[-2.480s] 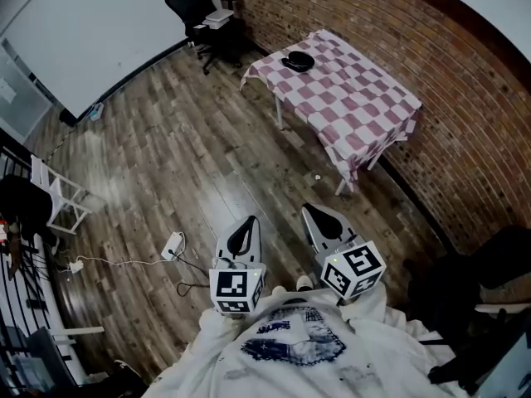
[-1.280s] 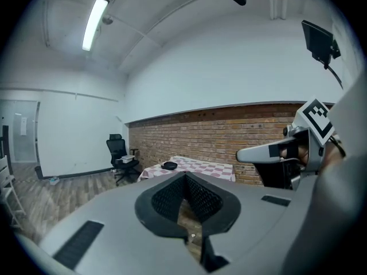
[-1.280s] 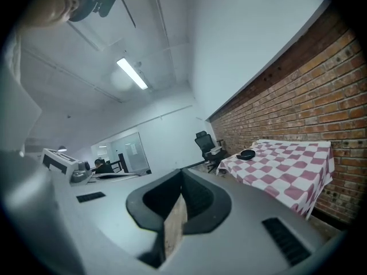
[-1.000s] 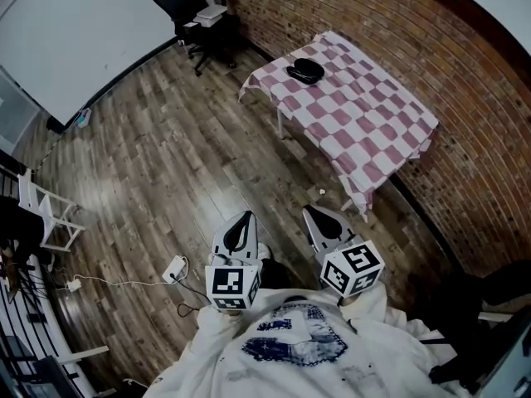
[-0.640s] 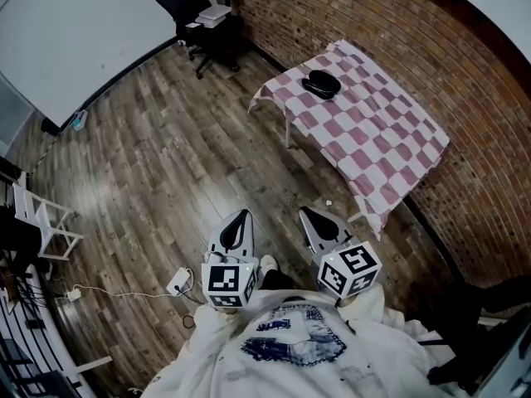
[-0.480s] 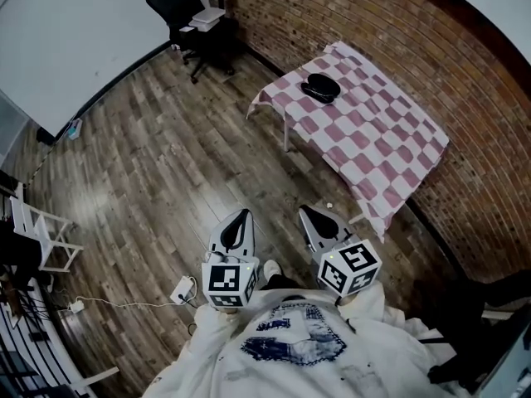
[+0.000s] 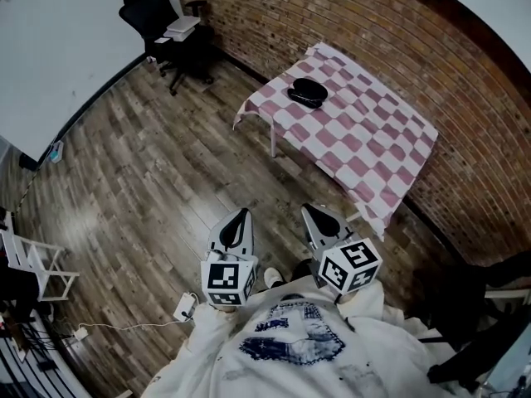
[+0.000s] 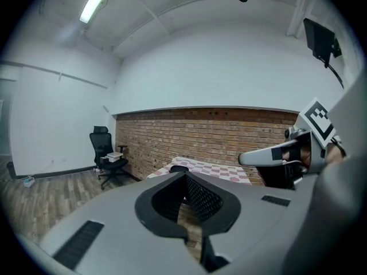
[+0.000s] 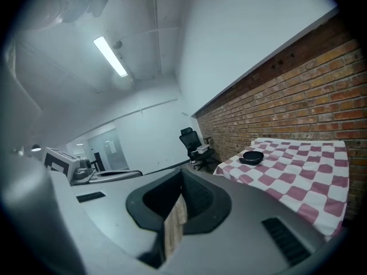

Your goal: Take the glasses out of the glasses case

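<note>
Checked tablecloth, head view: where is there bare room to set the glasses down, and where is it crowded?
Only the far edge facing the office chair is taken: the glasses case sits there. All the rest of the checked tablecloth is bare, from the case to the near corner and along the brick wall.

glasses case (image 7: 306, 92): black | tablecloth (image 7: 373, 148): pink-and-white check | wall (image 7: 357, 15): red-brown brick | floor (image 7: 149, 164): grey-brown wood planks | office chair (image 7: 148, 7): black | left gripper (image 7: 239, 216), right gripper (image 7: 312, 213): pale grey, black-on-white square markers | sweatshirt (image 7: 290, 338): white, blue print
</note>
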